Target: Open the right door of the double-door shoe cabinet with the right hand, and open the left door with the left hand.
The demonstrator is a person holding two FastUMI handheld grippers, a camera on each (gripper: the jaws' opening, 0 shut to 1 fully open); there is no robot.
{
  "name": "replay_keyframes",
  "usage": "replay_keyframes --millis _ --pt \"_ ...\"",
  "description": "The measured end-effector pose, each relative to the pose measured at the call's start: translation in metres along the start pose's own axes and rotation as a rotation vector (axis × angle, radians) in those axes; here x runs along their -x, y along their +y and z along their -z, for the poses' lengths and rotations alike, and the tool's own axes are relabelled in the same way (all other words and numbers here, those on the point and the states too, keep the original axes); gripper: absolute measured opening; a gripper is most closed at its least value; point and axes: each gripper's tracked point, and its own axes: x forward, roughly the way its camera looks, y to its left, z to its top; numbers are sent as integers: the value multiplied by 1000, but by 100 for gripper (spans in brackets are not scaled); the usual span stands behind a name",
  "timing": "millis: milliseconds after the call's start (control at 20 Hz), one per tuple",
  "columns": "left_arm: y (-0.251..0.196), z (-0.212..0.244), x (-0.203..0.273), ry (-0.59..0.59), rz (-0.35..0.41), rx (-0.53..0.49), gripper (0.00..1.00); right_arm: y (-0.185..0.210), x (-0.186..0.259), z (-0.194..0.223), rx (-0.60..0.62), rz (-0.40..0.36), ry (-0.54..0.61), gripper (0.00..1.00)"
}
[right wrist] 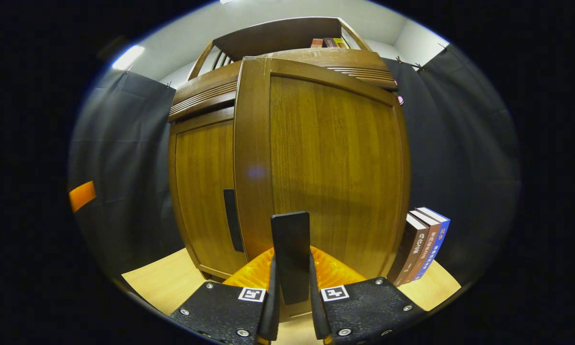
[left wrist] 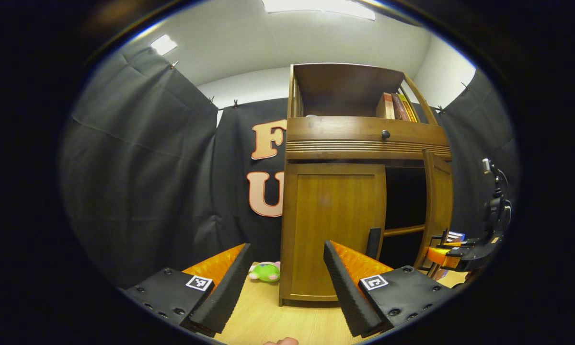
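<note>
The wooden shoe cabinet (left wrist: 364, 143) stands ahead in the left gripper view. Its left door (left wrist: 333, 230) is closed, with a black vertical handle (left wrist: 373, 243) at its inner edge. The right door (left wrist: 438, 206) is swung outward, and a dark interior (left wrist: 405, 201) shows behind it. My left gripper (left wrist: 286, 249) is open and empty, short of the left door and a little left of its handle. In the right gripper view the right door (right wrist: 326, 167) stands close in front. My right gripper (right wrist: 291, 268) is shut on its black handle (right wrist: 291, 239). The left door (right wrist: 203, 191) lies behind it to the left.
A green plush toy (left wrist: 266, 271) lies on the light wood surface (left wrist: 268, 316) left of the cabinet. Books (right wrist: 424, 244) stand against the cabinet's right side. More books (left wrist: 395, 106) sit on the top shelf above a drawer with a knob (left wrist: 385, 134). Black cloth surrounds the booth.
</note>
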Motion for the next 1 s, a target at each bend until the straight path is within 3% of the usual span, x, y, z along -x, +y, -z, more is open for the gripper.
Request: replay_keyframes --millis 350,400,450,550,600,650,700,750,800,1000 --pt "-44 -8 -5 -16 83 12 95 -43 51 1 20 73 6 28" --pt "-51 -8 -6 -16 97 17 96 -50 57 1 19 87 3 36" --pt "-60 -8 -5 -15 110 20 95 -57 64 1 16 98 6 24" --pt "-74 -7 -3 -11 133 20 94 -71 74 1 6 119 10 13" --pt "-80 -7 -3 -11 142 21 94 -77 78 0 3 127 10 29" --pt "-87 -8 -2 -11 152 23 94 -83 83 0 1 133 9 11" --pt "-93 -7 -1 -9 160 24 96 -89 87 -1 -2 143 7 19" --pt "-99 -8 -1 -8 169 24 96 -96 90 -1 -2 150 6 7" --pt "-104 -8 2 -7 175 24 95 -102 92 -1 -3 157 6 17" --pt "-119 -8 6 -8 189 16 98 -119 100 -2 0 169 7 13"
